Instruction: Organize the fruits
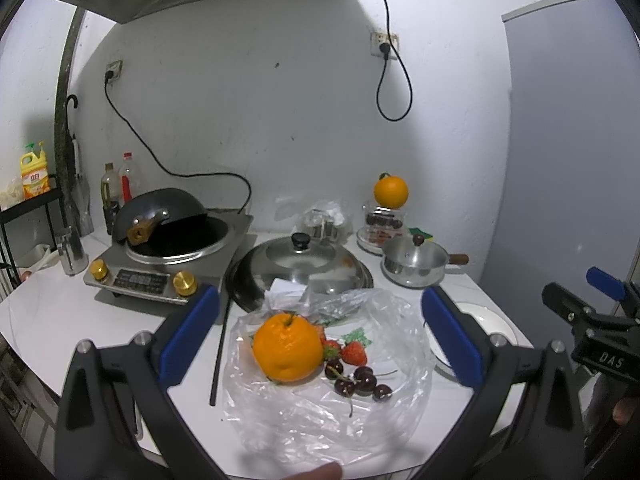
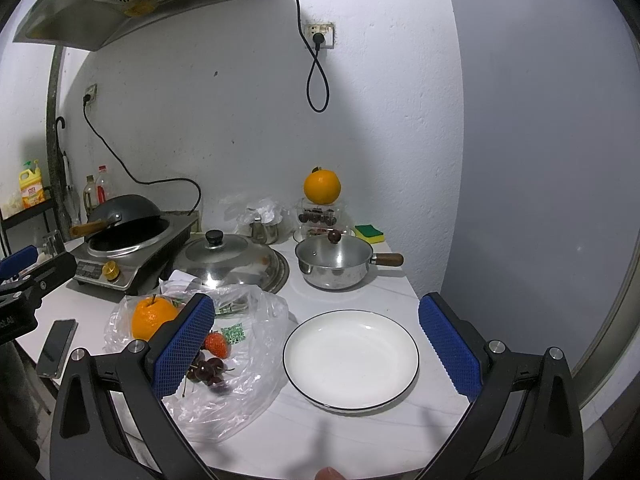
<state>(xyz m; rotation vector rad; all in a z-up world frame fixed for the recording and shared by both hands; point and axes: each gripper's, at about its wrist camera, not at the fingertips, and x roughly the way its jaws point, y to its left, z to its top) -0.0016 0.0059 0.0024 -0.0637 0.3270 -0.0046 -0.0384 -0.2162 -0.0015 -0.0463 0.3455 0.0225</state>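
- Left wrist view: the left gripper hovers with its blue fingers spread wide and nothing between the pads.
- Between those fingers, on the counter, lies a clear bag spread flat; on it sit an orange, just left of centre, two strawberries touching its right side, and a cluster of cherries nearer the camera.
- Just outside the left finger lies a black chopstick.
- Beyond the fingertips rests a steel lid, with a cooker and tilted wok further left.
- Far right of the fingertips, a second orange sits atop a clear box, behind a small pot.
- Right wrist view: the right gripper is likewise wide apart and empty.
- A white plate, bare, lies between its fingers, closer to the right one.
- The bag of fruit lies at the left finger, which hides part of it; it sits just beside the plate.
- A phone lies far left, near the counter edge.
- A sponge lies far beyond, by the wall.
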